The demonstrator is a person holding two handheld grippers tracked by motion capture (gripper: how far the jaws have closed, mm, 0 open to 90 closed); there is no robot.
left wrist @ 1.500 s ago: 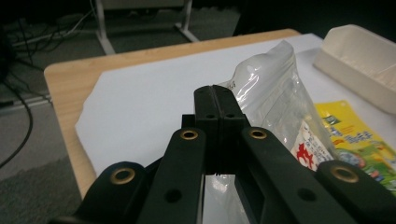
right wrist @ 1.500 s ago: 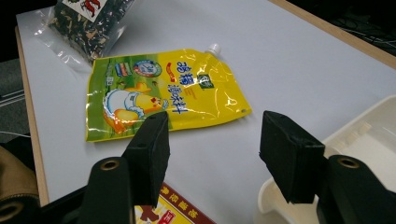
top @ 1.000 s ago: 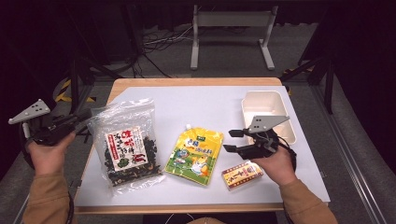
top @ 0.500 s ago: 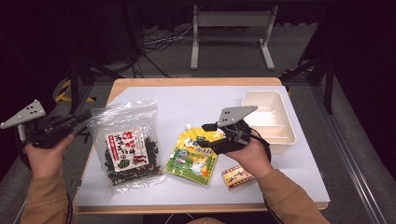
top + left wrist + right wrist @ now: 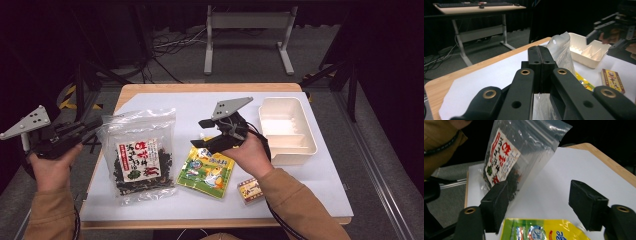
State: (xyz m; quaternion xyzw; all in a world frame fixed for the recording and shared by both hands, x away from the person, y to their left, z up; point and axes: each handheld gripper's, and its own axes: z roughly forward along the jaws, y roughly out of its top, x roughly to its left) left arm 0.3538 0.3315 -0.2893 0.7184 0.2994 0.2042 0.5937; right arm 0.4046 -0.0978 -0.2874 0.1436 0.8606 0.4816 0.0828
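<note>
A clear bag of dark seaweed (image 5: pixel 140 155) with a red-and-white label lies at the table's left, its left side lifted. My left gripper (image 5: pixel 95 125) is shut on the bag's upper left edge; in the left gripper view the plastic (image 5: pixel 561 50) rises just past the closed jaws. A yellow pouch (image 5: pixel 207 170) lies in the middle. My right gripper (image 5: pixel 197 134) hovers over the pouch's top end, pointing left towards the bag. Its jaws have just been opening, and the right gripper (image 5: pixel 536 205) holds nothing, with the pouch (image 5: pixel 544 230) below and the bag (image 5: pixel 506 157) beyond.
A white divided tray (image 5: pixel 310 145) stands at the right. A small red-and-yellow box (image 5: pixel 250 190) lies near the front edge by my right forearm. A white sheet (image 5: pixel 320 190) covers the wooden table. Dark floor, cables and a desk frame lie beyond.
My right gripper has travelled left from beside the tray to above the pouch's top, and its jaws stand wider. The left hand and the bag have hardly shifted.
</note>
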